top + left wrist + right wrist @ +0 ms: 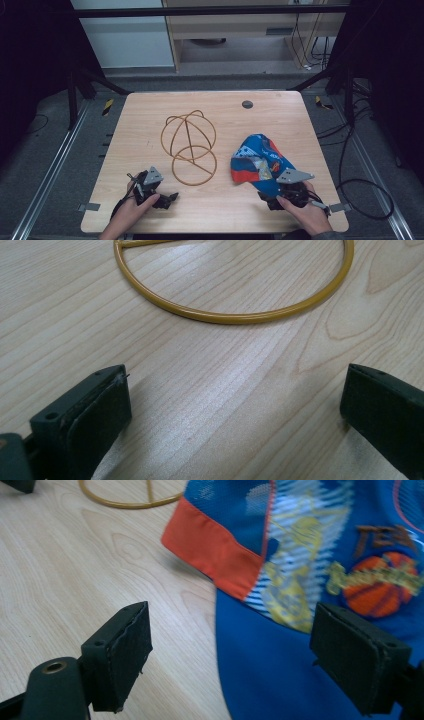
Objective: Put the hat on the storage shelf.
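Two wide-open tools (167, 199) (270, 200) on pale wood table (150, 107), blue cap (260, 160) beside right.

A wood worktop (150, 210) in a dim room

Grey floor (55, 150) all round, w/ metal rails (47, 175) left & right. Black cables (365, 200) lie on the right. A pale cupboard (250, 30) stands at the back, black curtains (30, 60) at both sides.
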Demonstrator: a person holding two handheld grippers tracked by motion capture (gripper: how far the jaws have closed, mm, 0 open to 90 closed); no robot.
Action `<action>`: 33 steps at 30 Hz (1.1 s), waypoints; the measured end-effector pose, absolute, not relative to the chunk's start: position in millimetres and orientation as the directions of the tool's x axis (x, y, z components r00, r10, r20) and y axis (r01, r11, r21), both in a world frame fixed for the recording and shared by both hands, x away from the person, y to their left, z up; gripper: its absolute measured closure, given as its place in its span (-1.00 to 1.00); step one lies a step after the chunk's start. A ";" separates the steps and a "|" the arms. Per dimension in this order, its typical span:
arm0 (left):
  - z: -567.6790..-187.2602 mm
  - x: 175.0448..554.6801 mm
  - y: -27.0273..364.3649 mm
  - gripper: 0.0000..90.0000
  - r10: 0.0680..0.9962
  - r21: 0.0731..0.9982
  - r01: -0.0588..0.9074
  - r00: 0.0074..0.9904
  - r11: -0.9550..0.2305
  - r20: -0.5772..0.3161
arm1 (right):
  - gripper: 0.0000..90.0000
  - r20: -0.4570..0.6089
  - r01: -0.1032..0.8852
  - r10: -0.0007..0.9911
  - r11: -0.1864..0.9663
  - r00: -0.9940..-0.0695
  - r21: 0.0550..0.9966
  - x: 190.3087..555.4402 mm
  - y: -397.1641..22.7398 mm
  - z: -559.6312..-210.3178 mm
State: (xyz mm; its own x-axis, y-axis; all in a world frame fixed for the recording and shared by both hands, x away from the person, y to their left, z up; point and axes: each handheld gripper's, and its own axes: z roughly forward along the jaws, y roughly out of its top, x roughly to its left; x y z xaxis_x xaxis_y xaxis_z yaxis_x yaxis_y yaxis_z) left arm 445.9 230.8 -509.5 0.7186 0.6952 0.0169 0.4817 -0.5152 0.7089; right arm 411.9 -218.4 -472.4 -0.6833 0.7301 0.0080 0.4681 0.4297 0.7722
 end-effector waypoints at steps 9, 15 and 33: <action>-509.5 445.5 230.5 -1.00 0.697 0.709 0.483 0.716 -0.514 0.017 | -0.68 -0.006 0.522 0.766 0.444 -0.643 0.728 415.2 -235.0 -460.1; -509.5 445.5 230.6 -1.00 0.697 0.709 0.483 0.717 -0.514 0.017 | -0.58 -0.036 0.528 0.759 0.485 -0.650 0.697 420.9 -243.7 -443.8; -509.6 445.4 230.5 -1.00 0.699 0.710 0.484 0.715 -0.512 0.016 | -0.42 -0.060 0.590 0.733 0.592 -0.678 0.549 455.3 -238.6 -409.8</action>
